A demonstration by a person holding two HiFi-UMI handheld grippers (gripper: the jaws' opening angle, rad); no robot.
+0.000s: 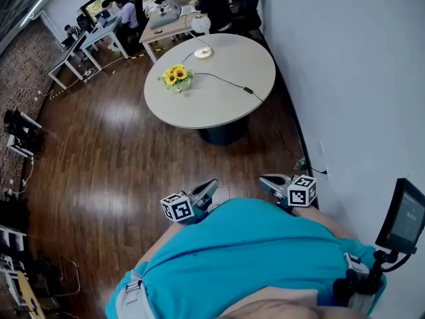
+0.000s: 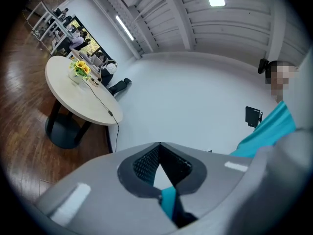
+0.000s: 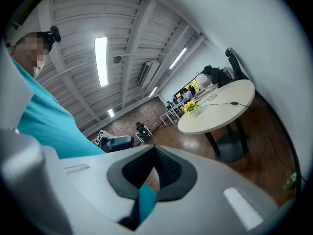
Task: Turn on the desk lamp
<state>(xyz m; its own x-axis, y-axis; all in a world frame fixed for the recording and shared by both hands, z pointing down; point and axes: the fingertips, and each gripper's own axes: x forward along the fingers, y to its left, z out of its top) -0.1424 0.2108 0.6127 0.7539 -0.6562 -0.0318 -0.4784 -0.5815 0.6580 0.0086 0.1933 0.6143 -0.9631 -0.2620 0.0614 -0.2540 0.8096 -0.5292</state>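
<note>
The white desk lamp (image 1: 201,26) stands at the far edge of the round table (image 1: 226,102), its round base (image 1: 203,52) on the top. Its black cord runs across the table to an inline switch (image 1: 248,90) near the right rim. Both grippers are held low against the person's teal shirt, far from the table. My left gripper (image 1: 211,187) and right gripper (image 1: 264,180) both point toward the table with jaws together and nothing between them. In the left gripper view the lamp (image 2: 111,67) and switch (image 2: 111,113) show small at the left.
A pot of yellow sunflowers (image 1: 176,77) sits on the table's left side. A white wall (image 1: 352,78) runs close along the right, with cables on the wood floor (image 1: 99,165) beside it. Desks with seated people (image 1: 126,12) fill the far room. A small screen (image 1: 406,211) stands at right.
</note>
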